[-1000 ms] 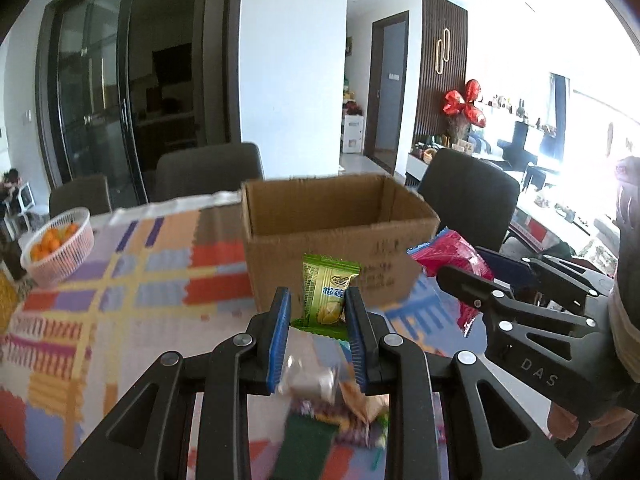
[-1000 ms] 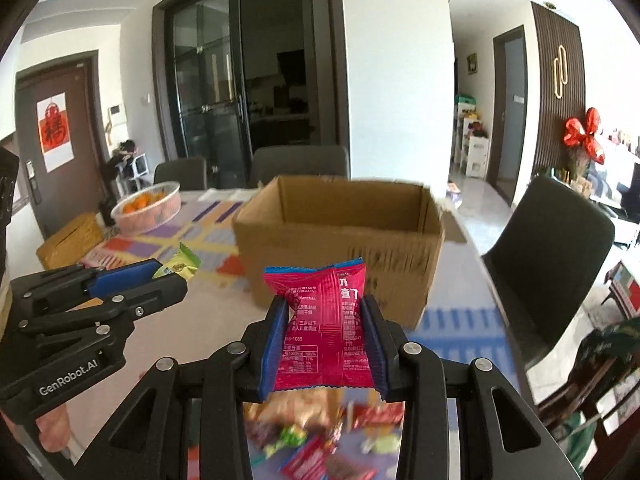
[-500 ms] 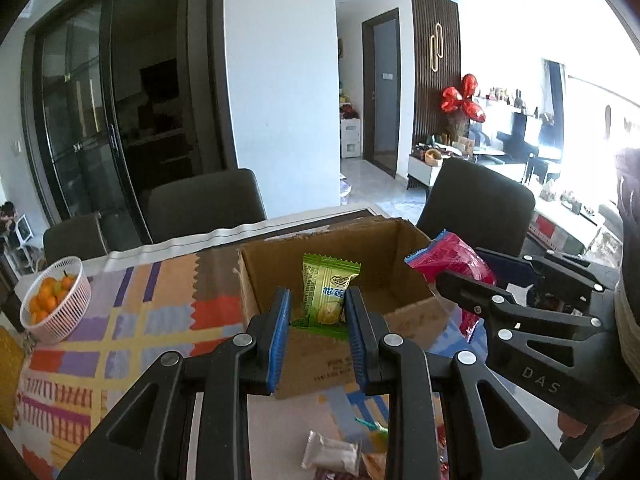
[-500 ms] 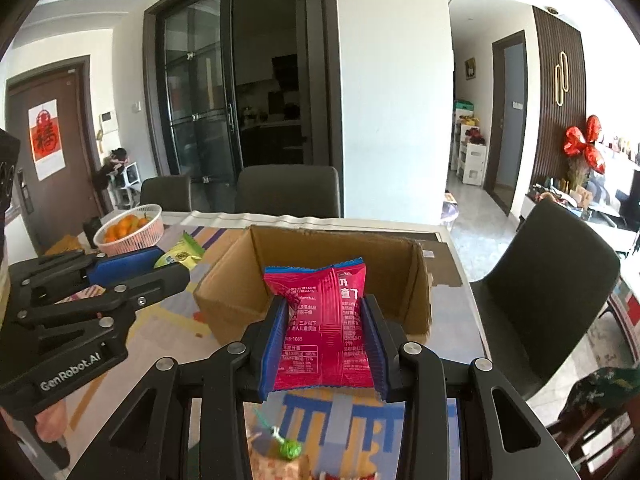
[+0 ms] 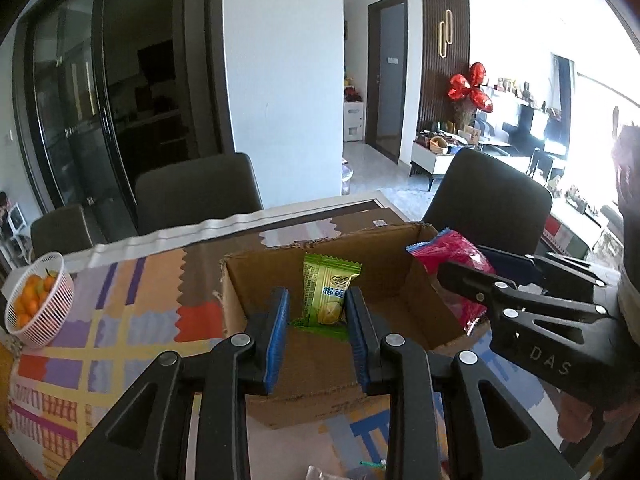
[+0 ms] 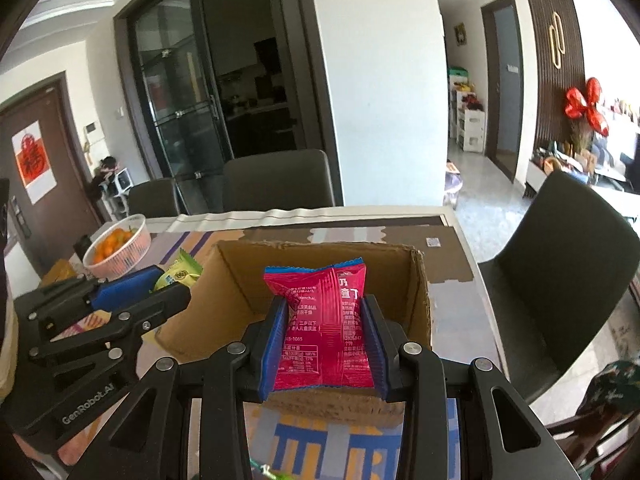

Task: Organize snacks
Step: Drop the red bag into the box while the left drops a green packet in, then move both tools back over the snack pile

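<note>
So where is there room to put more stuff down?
The bare tablecloth between the fruit basket and the cardboard box is free. So is the box's floor, seen in the right wrist view. The near edge, under the left gripper and right gripper, has loose snacks.

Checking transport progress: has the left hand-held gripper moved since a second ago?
Yes. The left hand-held gripper advanced from short of the cardboard box to over its opening; its jaws are opening around the green snack packet.
</note>
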`<state>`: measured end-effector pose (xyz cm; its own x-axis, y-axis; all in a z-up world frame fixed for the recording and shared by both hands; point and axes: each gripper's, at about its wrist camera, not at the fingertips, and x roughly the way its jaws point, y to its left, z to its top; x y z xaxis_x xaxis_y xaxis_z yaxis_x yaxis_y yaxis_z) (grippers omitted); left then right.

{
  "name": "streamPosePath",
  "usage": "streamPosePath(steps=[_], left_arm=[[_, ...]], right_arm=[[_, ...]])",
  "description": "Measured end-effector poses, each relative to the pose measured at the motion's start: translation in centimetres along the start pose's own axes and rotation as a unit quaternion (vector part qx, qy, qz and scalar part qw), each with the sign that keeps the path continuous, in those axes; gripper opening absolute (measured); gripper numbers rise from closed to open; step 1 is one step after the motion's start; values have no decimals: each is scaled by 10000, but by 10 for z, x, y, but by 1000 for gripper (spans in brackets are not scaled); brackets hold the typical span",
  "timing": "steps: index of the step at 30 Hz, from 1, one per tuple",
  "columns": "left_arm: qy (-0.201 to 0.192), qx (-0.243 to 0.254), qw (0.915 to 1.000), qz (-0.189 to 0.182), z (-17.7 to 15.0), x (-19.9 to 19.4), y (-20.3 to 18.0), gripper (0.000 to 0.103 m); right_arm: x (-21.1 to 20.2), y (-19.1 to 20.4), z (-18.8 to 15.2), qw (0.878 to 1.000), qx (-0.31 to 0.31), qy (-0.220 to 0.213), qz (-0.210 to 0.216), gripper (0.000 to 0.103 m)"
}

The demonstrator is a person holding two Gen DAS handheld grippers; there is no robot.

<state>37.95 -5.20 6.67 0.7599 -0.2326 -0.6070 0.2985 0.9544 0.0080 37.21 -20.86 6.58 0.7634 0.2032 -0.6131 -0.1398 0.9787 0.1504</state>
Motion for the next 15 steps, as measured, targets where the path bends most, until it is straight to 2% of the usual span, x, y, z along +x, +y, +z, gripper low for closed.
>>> streamPosePath(steps=[2, 3, 5, 6, 9, 15], left_arm=[[13, 10, 9999, 142, 0, 1, 1, 39], [-32, 13, 9996, 268, -2, -2, 1, 39], [-94, 22, 9993, 371, -6, -12, 0, 44], [-127, 26, 9991, 398, -8, -17, -1, 49], [-208, 49, 9982, 561, -15, -32, -2, 55], [-526, -17, 9972, 531, -34, -77, -1, 68]], right_arm=[[4, -2, 1, 9999, 49, -27, -133, 41], [4, -1, 0, 9997, 53, -38, -217, 49], [3, -6, -2, 9991, 143, -43, -387, 54], [2, -9, -3, 9991, 175, -36, -383, 56], [-7, -10, -10, 9990, 188, 34, -399, 56], [-41, 4, -23, 9987, -71, -235, -451, 63]])
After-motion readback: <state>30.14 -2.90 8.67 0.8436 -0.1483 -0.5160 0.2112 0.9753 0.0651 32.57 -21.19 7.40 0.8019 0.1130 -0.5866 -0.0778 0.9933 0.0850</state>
